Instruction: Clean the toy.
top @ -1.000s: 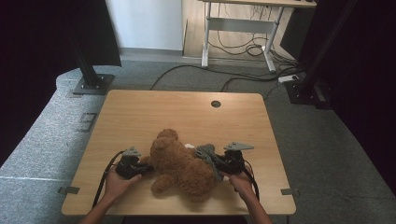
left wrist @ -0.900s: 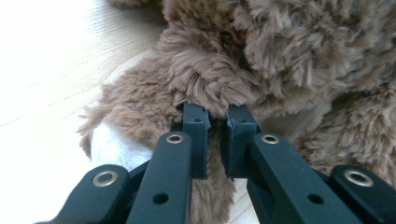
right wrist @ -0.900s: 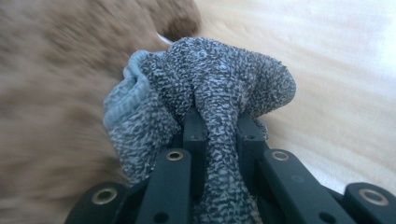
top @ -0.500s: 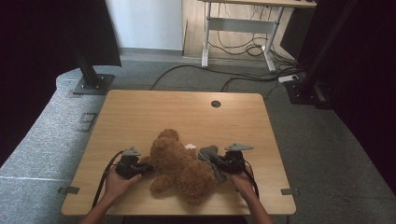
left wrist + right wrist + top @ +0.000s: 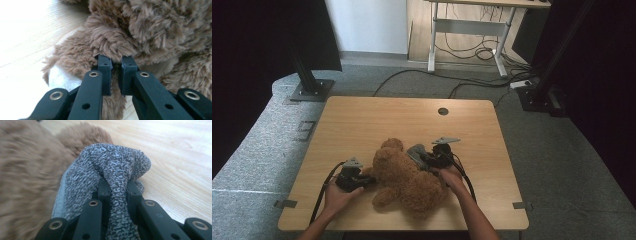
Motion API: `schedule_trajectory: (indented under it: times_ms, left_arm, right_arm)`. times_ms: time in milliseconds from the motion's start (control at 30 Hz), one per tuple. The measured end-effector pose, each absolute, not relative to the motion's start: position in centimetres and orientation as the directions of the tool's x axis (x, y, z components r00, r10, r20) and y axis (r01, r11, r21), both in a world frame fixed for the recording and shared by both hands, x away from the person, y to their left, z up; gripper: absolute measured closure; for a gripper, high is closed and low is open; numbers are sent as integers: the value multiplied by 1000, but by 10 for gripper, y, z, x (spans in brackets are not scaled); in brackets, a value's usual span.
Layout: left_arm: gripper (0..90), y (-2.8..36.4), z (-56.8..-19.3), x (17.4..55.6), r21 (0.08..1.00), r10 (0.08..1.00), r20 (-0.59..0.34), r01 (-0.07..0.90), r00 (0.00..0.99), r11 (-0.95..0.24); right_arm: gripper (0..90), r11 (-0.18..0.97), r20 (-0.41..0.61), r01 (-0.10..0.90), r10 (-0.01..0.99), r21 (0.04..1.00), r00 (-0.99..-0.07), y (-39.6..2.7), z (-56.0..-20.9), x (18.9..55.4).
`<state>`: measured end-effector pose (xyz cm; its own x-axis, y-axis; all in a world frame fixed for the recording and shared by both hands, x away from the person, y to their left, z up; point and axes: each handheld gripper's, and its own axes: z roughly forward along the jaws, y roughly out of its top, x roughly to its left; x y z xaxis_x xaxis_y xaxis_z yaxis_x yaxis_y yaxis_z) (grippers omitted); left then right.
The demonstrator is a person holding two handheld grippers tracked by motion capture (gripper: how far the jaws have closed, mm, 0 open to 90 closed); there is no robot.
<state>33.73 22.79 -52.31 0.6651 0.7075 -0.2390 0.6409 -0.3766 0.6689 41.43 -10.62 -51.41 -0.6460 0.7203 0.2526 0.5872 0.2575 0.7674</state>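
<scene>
Left gripper point(image 5: 115, 65): jaws pinched nearly together on a tuft of brown plush, gripping the teddy bear point(image 5: 404, 175) by a limb on its left flank. Likely an anchor hold, so the toy does not slide while the other hand works.

Right gripper point(image 5: 117, 188): jaws clamped on a fold of grey speckled knit, the sock point(image 5: 110, 167). The fabric bunches up over the jaw tips and runs down between them; the sock's open, paler-lined side faces the bear's fur. Judged: it is being drawn along one of the bear's limbs, though whether on or off I cannot tell.

High view: the bear lies in the near half of the wooden table point(image 5: 362, 120), head pointing away from the person, a hand at each side. The sock point(image 5: 417, 152) sits at the bear's right shoulder, just beside the right gripper point(image 5: 432, 159). The left gripper point(image 5: 362, 179) touches the opposite flank.

Far half of the tabletop carries a small round grommet point(image 5: 442, 111).
</scene>
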Motion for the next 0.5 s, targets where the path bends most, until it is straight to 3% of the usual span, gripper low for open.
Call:
schedule_trajectory:
  times_ms: [267,500]
  left_arm:
    - [811,228,-523,337,670,706,-240,640,666,-376]
    - [811,228,-523,338,669,706,-240,640,667,-377]
  right_arm:
    - [782,310,216,609,741,730,-636,-108,-526,421]
    - [782,229,245,571,734,788,-633,-109,-504,433]
